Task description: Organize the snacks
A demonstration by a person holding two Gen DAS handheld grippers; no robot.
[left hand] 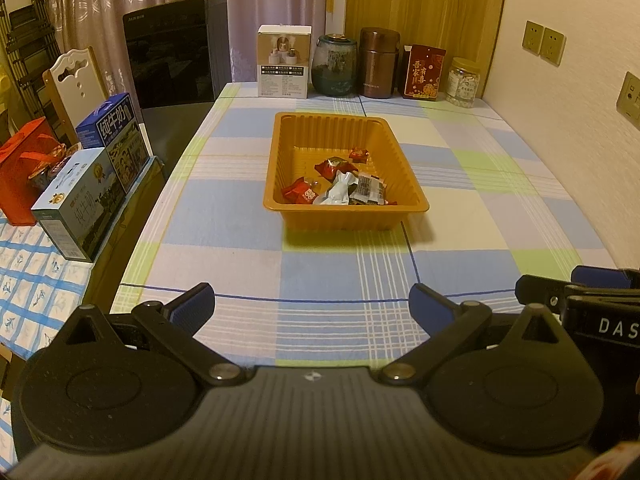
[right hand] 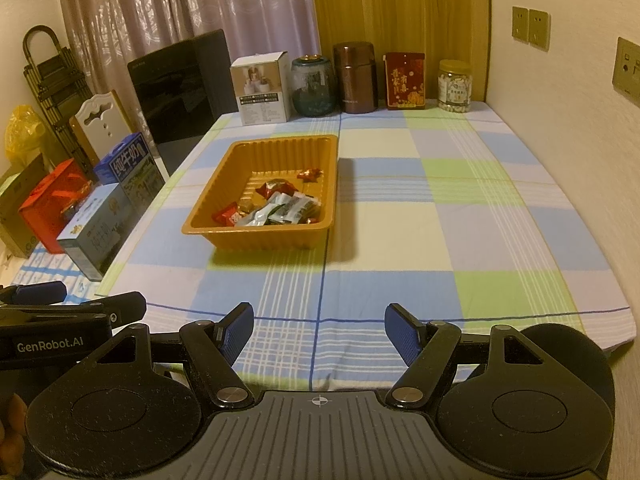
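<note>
A: Where are the snacks (left hand: 340, 184)?
B: In the orange tray (left hand: 280, 160), mid-table on the checked cloth (left hand: 224, 216), well ahead of both grippers.
A: Gripper states?
B: Left gripper (left hand: 312, 310): fingers spread, holding nothing. Right gripper (right hand: 319, 330): the same, just beside the left, tray ahead and to its left.

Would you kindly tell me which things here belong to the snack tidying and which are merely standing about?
Job:
orange tray
wrapped snacks inside it
left gripper, open
right gripper, open

Standing about:
milk cartons
white box
glass jar
brown flask
red box
candy jar
</note>
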